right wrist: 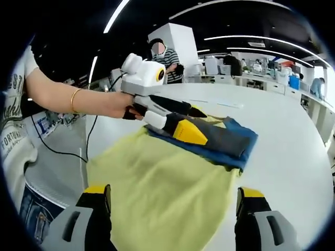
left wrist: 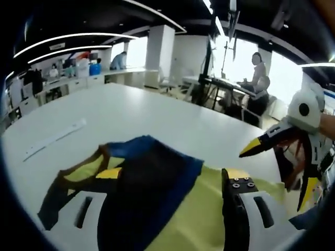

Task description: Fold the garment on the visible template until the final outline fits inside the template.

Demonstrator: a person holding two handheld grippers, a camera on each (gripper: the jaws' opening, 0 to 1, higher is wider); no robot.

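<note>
- The garment lies on the white table, a pale yellow panel spread nearest the person, with a blue and dark folded part lying on the far end of the yellow.
- In the right gripper view the left gripper reaches over the garment from the person's side; its two yellow-tipped jaws stand apart, one tip over the blue fold, the other just beyond it; a hand (a thin gold bangle at the wrist) grips its handle.
- The right gripper hangs above the near edge of the garment, its jaws wide apart with yellow cloth between them, clamped on nothing.
- In the left gripper view the garment fills the space between that gripper's own jaws; the right gripper shows beside the garment with its yellow tips parted.
- A long white strip lies flat on the table, well apart from the garment.
- Beyond the table from the garment, people sit and stand at desks.
</note>
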